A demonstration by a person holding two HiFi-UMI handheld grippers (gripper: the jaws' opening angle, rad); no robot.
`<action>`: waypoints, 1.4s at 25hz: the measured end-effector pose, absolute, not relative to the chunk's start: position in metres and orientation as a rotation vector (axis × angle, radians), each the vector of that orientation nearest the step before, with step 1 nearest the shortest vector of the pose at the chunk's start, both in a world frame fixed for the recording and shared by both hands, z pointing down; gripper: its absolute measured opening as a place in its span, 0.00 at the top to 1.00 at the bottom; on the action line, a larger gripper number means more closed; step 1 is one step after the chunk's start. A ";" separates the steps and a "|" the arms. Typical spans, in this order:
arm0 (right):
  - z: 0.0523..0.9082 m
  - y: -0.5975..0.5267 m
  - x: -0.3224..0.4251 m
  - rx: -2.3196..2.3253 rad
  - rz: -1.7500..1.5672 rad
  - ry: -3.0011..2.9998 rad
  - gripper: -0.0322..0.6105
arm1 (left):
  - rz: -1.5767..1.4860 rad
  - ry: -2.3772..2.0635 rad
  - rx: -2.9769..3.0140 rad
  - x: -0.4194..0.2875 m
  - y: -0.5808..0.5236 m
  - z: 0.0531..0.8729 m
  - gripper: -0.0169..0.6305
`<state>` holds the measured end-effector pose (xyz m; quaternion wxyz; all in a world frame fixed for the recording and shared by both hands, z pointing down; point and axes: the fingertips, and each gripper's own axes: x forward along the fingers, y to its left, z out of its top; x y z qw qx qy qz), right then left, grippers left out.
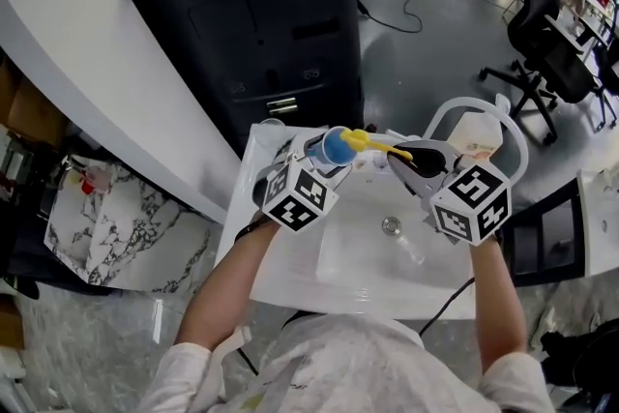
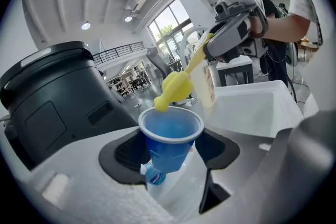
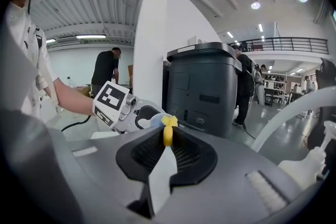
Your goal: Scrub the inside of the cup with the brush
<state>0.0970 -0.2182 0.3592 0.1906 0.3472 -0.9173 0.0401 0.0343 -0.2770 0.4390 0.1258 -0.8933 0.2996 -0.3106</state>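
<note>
A white counter (image 1: 68, 44) runs along the left, and a black lidded cabinet (image 1: 261, 24) stands right behind the far edge of the white sink (image 1: 290, 278), closing off the space past both grippers. Over the sink's far left corner, the left gripper (image 1: 324, 157) has its jaws set wide and pressed on the sides of a blue plastic cup (image 1: 336, 148). The cup is tipped with its mouth towards the right. The left gripper view looks into the cup (image 2: 170, 131), and nothing but blue wall shows inside. The head of the yellow brush (image 2: 176, 86) sits at the cup's far rim, not down inside it. Only this view shows a small blue-labelled item (image 2: 154, 177) below the cup, too blurred to name. In the head view the brush (image 1: 372, 143) bridges the gap between the grippers above the sink's far edge. The right gripper (image 1: 411, 160) has its jaws narrow and clamped on the brush handle (image 3: 168, 134). The right gripper view shows the cup (image 3: 156, 121) only as a pale rim behind the brush, with the left gripper (image 3: 137, 115) beside it and a white pillar (image 3: 149, 39) behind. The basin holds a drain (image 1: 391, 225). At the far right corner a cream bottle (image 1: 476, 135) stands under a white curved tube (image 1: 462, 102), close behind the right gripper. An office chair (image 1: 542, 29) stands well apart at the upper right.
</note>
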 end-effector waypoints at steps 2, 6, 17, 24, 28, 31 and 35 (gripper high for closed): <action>0.360 -0.218 0.093 0.930 0.088 -2.559 0.89 | -0.931 0.852 -2.573 0.033 -0.276 0.440 0.51; 0.368 -0.219 0.081 0.843 0.030 -2.498 0.89 | -0.978 0.794 -2.514 0.034 -0.270 0.442 0.51; 0.397 -0.232 0.057 0.713 0.015 -2.391 0.89 | -1.032 0.696 -2.417 0.041 -0.260 0.452 0.52; 0.412 -0.236 0.054 0.695 -0.018 -2.323 0.89 | -1.022 0.691 -2.417 0.043 -0.259 0.453 0.52; 0.417 -0.235 0.055 0.691 0.003 -2.304 0.89 | -1.014 0.694 -2.422 0.044 -0.259 0.454 0.52; 0.421 -0.231 0.057 0.681 0.019 -2.294 0.89 | -1.010 0.702 -2.423 0.044 -0.260 0.454 0.52; 0.422 -0.226 0.057 0.670 0.043 -2.302 0.89 | -1.007 0.705 -2.426 0.043 -0.260 0.454 0.51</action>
